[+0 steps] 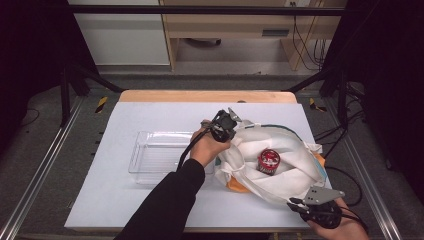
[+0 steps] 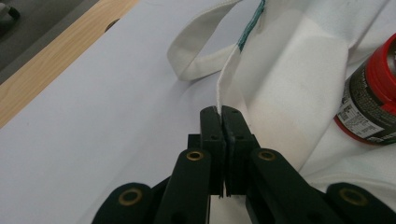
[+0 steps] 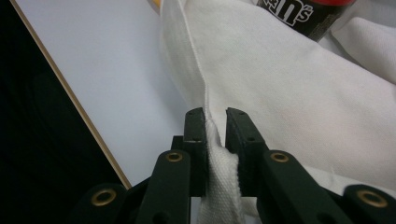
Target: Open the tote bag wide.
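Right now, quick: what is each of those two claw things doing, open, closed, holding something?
Left gripper: closed, pinching the rim of the white cloth bag.
Right gripper: closed on a thicker fold of the same bag's edge, with the cloth bunched between the jaws.

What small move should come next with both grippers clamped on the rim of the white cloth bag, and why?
Probably draw the two rims slightly apart. The left gripper pinches the white cloth bag at its far rim, the right gripper its near rim, and the red-capped dark can lies inside the mouth. A wider mouth would likely free the can, perhaps for the clear plastic tray.
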The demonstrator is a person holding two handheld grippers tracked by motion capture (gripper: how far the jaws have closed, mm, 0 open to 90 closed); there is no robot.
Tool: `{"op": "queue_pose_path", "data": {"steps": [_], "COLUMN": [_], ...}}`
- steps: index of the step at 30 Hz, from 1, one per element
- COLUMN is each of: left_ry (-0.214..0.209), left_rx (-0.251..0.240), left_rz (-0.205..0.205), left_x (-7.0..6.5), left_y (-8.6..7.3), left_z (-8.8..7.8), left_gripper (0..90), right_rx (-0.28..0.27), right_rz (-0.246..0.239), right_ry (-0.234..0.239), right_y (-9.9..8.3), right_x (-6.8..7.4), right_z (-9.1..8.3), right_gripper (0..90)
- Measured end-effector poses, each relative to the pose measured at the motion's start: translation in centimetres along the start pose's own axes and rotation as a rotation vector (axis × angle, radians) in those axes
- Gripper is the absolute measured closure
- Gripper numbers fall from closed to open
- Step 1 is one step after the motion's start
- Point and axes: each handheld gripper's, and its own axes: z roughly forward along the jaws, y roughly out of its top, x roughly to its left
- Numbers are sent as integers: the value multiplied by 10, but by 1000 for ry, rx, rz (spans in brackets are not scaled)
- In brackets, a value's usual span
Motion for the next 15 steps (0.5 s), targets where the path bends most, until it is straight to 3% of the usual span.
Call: {"op": "queue_pose_path", "data": {"steps": [10,15], "left_ry": [1,-2], "left_rx": [13,-16], "left_rz": [4,-3], "left_x": [0,-1], "left_y": [0,0], "left_z": [0,-3], "left_gripper": [884,821], "right_rx": [2,-5], "right_rz": [4,12], "right_ry": [12,22], "right_y": [1,1], "right_x": [0,1], "right_z": [0,-2], "right_gripper": [743,643]}}
